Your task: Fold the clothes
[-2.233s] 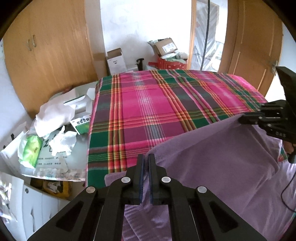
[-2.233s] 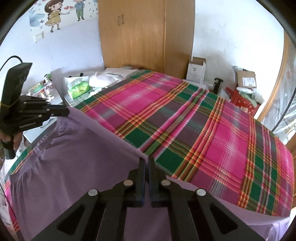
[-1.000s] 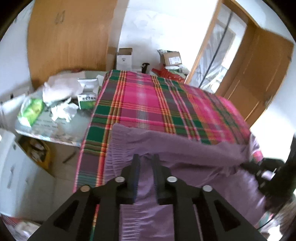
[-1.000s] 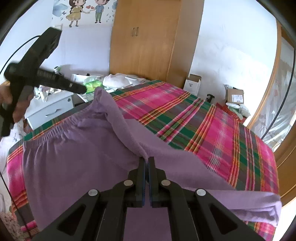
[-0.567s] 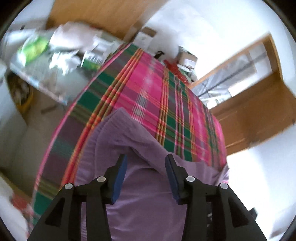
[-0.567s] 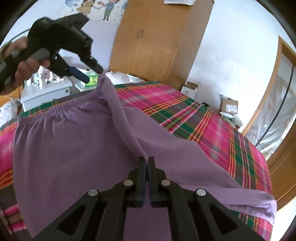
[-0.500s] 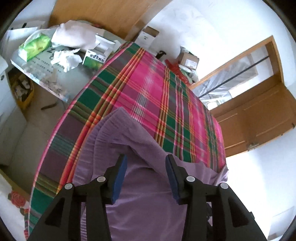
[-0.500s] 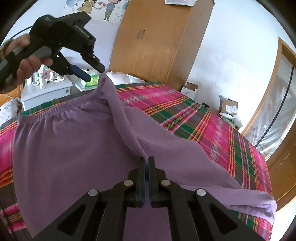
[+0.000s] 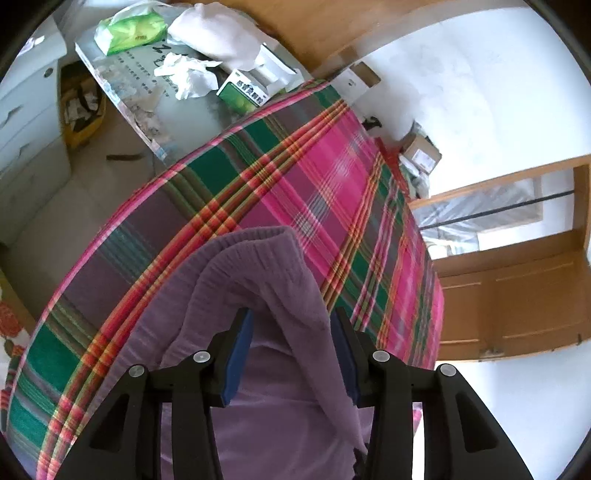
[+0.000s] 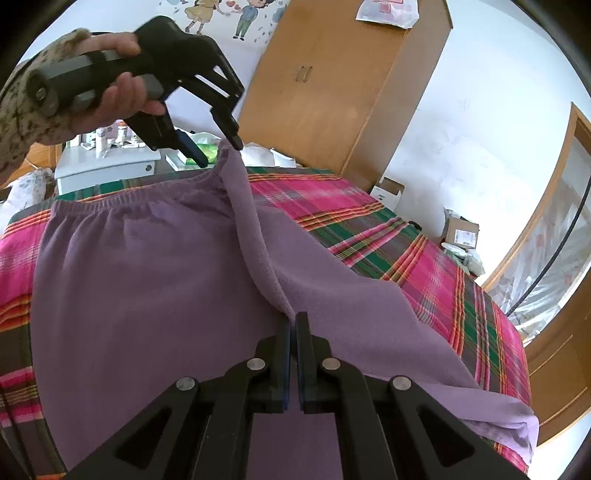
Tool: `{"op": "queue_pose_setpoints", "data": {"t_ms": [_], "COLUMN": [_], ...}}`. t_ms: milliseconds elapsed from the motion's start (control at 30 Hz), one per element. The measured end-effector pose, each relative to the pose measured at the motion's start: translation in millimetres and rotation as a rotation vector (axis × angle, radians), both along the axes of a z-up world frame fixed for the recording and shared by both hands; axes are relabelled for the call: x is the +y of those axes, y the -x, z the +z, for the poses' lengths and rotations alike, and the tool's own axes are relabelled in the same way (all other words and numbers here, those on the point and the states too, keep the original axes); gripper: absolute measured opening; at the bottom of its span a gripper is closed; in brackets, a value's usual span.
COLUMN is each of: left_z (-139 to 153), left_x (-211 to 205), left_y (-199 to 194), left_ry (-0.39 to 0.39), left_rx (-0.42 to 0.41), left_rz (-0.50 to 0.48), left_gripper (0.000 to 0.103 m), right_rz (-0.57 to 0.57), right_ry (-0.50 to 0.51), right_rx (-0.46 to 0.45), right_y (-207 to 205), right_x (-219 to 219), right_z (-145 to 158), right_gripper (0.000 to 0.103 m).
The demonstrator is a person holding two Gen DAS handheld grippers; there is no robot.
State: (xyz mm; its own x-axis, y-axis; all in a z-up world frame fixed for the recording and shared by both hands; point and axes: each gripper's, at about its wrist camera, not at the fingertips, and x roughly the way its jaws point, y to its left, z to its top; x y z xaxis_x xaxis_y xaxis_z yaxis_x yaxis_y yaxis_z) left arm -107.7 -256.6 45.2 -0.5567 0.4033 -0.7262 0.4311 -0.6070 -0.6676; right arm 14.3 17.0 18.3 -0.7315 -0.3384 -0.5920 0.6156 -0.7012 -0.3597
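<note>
Right, the purple trousers (image 10: 147, 280) lie spread over the plaid bedspread (image 9: 295, 177), waistband toward the bedside. A raised ridge of cloth runs from the waistband corner down to the right gripper (image 10: 292, 325), whose fingers are pinched together on that fold. The left gripper (image 9: 291, 332) stands with its fingers wide apart, the waistband corner lying between them, gripped by neither; the hand (image 10: 110, 92) holding it shows from the right wrist view. Beside the bed, a low table (image 9: 122, 88) is crowded with a green packet (image 9: 129, 29), crumpled tissues (image 9: 188, 74) and a green box (image 9: 242, 92). An open cardboard box (image 10: 388, 192) stands on the floor by the wooden wardrobe (image 10: 332, 92); what it holds I cannot tell.
</note>
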Motion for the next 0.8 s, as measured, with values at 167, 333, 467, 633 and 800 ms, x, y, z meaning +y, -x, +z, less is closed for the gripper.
{"op": "queue_pose_setpoints", "data": {"t_ms": [167, 333, 467, 633, 800], "left_z": [2.6, -3.5, -9.4, -9.1, -9.5], "left_x": [2.0, 12.7, 14.4, 7.7, 9.7], "left_y": [6.7, 20.4, 23.6, 15.6, 14.2], "left_ry": [0.029, 0.068, 0.090, 0.088, 0.074], "left_rx": [-0.018, -0.103, -0.145, -0.137, -0.096], "left_rz": [0.033, 0.017, 0.040, 0.086, 0.084], "left_gripper": [0.045, 0.045, 0.045, 0.042, 0.018], "right_rz": [0.014, 0.025, 0.026, 0.023, 0.012], "right_ry": [-0.008, -0.012, -0.004, 0.003, 0.008], "right_rx": [0.010, 0.027, 0.025, 0.024, 0.023], "right_y": [-1.9, -7.2, -7.2, -6.3, -5.4], "right_x": [-1.0, -2.4, -1.2, -0.1, 0.5], "right_z": [-1.4, -1.8, -1.3, -0.9, 0.3], "right_gripper": [0.003, 0.003, 0.003, 0.003, 0.003]}}
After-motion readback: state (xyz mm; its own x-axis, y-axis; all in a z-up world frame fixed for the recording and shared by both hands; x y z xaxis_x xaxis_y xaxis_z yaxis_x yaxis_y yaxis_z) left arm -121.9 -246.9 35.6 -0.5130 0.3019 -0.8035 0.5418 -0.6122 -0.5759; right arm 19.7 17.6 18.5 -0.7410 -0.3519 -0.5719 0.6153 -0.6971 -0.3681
